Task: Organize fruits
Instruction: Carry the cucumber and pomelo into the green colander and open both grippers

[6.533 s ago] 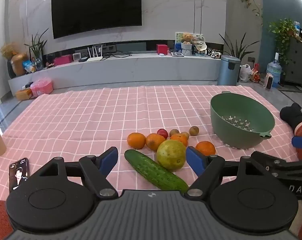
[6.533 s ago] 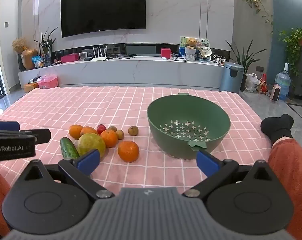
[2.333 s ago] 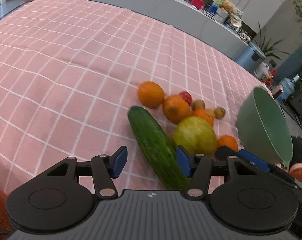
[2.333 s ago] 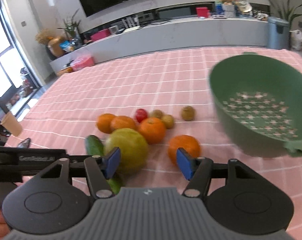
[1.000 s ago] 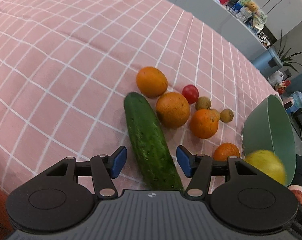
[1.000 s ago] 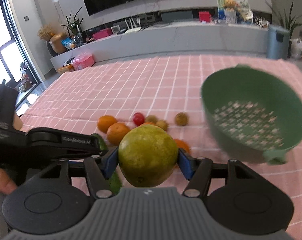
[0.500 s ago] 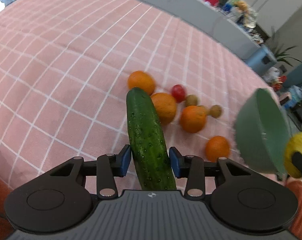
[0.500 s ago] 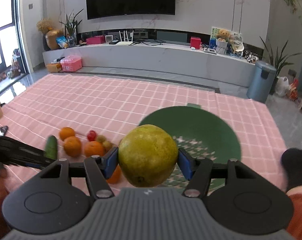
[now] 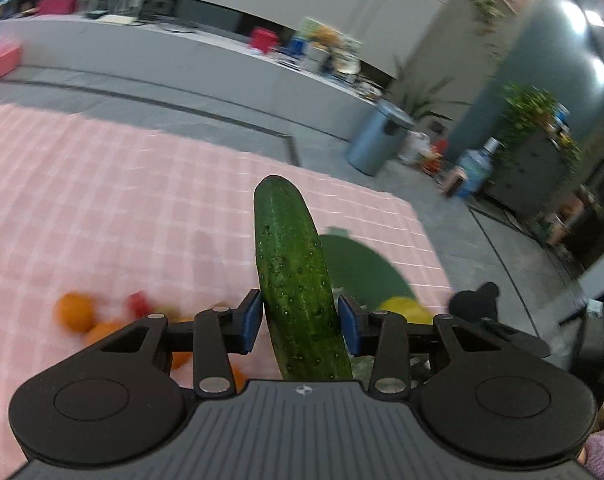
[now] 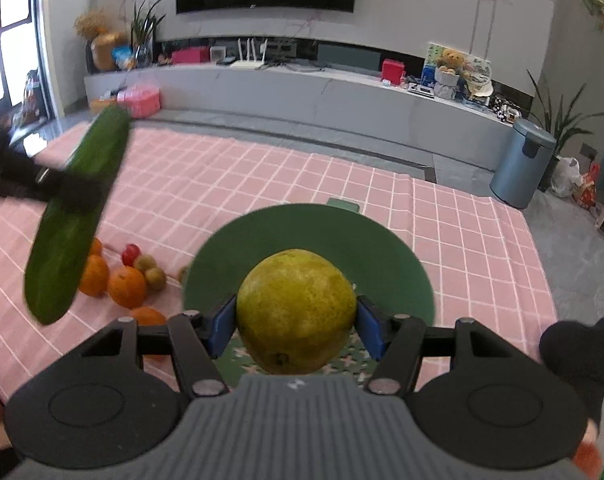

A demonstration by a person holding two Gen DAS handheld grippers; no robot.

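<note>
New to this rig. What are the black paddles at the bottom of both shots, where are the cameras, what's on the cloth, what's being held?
No robot here: a person holds a two-finger clamp in each hand, with a fisheye camera on each looking along its fingers. The black shapes are the clamp itself. The left gripper is shut on a cucumber, lifted off the pink checked cloth. The right gripper is shut on a big yellow-green fruit above the green colander. Oranges, a small red fruit and small brown ones lie on the cloth.
</note>
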